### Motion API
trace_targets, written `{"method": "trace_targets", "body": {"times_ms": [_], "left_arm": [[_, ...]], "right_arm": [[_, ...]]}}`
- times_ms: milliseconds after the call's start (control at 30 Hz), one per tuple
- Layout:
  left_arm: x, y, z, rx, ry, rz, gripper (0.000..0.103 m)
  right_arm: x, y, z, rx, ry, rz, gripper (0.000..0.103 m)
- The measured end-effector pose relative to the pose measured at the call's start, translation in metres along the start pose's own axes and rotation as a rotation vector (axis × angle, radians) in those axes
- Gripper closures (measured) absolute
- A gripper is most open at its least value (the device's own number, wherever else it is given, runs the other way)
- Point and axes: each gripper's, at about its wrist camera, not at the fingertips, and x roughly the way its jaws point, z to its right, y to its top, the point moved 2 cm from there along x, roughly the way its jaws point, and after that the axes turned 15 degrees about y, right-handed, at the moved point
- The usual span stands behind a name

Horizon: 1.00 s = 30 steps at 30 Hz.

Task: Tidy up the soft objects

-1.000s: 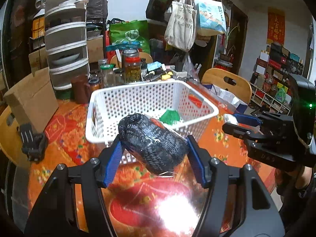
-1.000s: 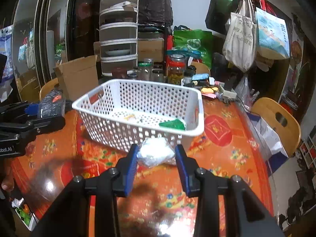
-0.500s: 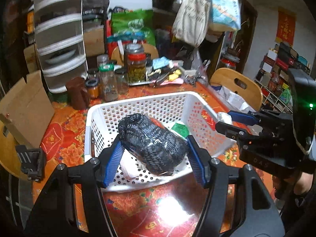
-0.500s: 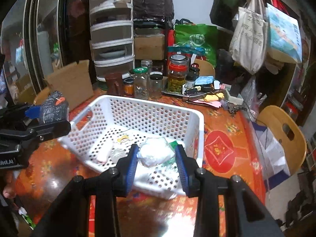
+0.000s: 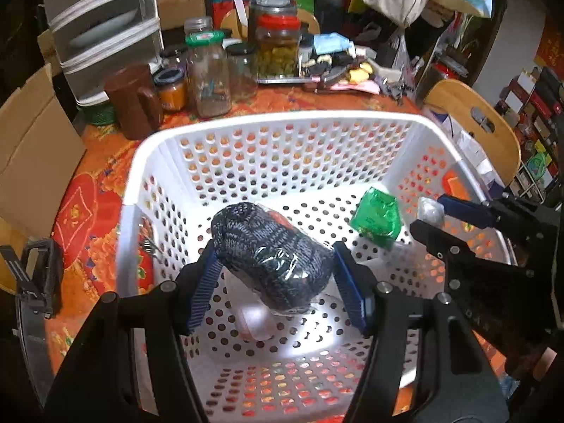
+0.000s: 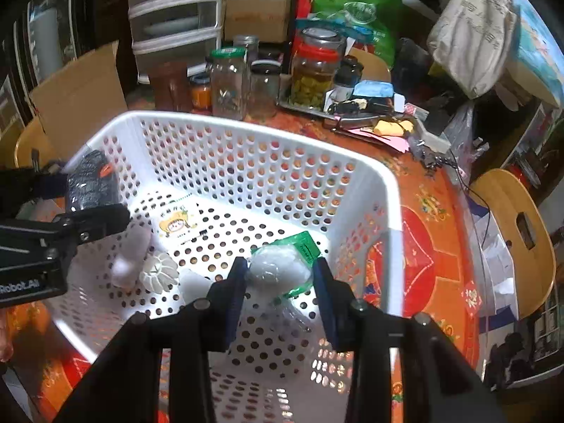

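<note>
Left wrist view: left gripper [image 5: 273, 275] at lower centre, its blue pads clamped on a dark grey knitted bundle [image 5: 271, 253] wrapped in clear film, an orange patch showing at its far end. Bundle hangs over the inside of the white perforated basket [image 5: 282, 120], which fills the middle of the frame. On the basket floor: a green packet [image 5: 377, 216] right of centre, a pale soft item [image 5: 252, 319] directly under the bundle. Right gripper [image 5: 431, 213] enters from the right edge, pinching a small clear-wrapped white item [image 5: 430, 209]. Jars [image 5: 208, 74] and a brown mug [image 5: 135, 100] stand on the orange patterned tablecloth [image 5: 88, 197] beyond the far rim, upper left.

Right wrist view: right gripper [image 6: 278, 273] at lower centre, pads closed on the white wrapped item [image 6: 278, 269], over the basket [image 6: 246, 130] interior and above the green packet [image 6: 305, 245]. Left gripper [image 6: 90, 194] at left edge, holding the knitted bundle [image 6: 90, 179] over the basket's left side. A white ribbed piece [image 6: 158, 271] and a printed white packet [image 6: 176, 224] lie on the floor, left of centre.
</note>
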Motion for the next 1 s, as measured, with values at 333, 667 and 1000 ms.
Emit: {"method": "trace_targets", "body": {"times_ms": [333, 667, 1000], "left_arm": [[0.016, -0.007, 0.007, 0.026, -0.002, -0.015, 0.040], [0.000, -0.010, 0.002, -0.011, -0.035, 0.030, 0.020], [-0.072, -0.042, -0.022, -0.041, -0.026, 0.188, 0.000]], "right_arm": [[0.021, 0.002, -0.009, -0.050, -0.018, -0.058, 0.065], [-0.007, -0.005, -0.003, -0.020, 0.048, 0.021, 0.033], [-0.078, -0.043, 0.000, 0.020, 0.147, 0.181, 0.006]]}}
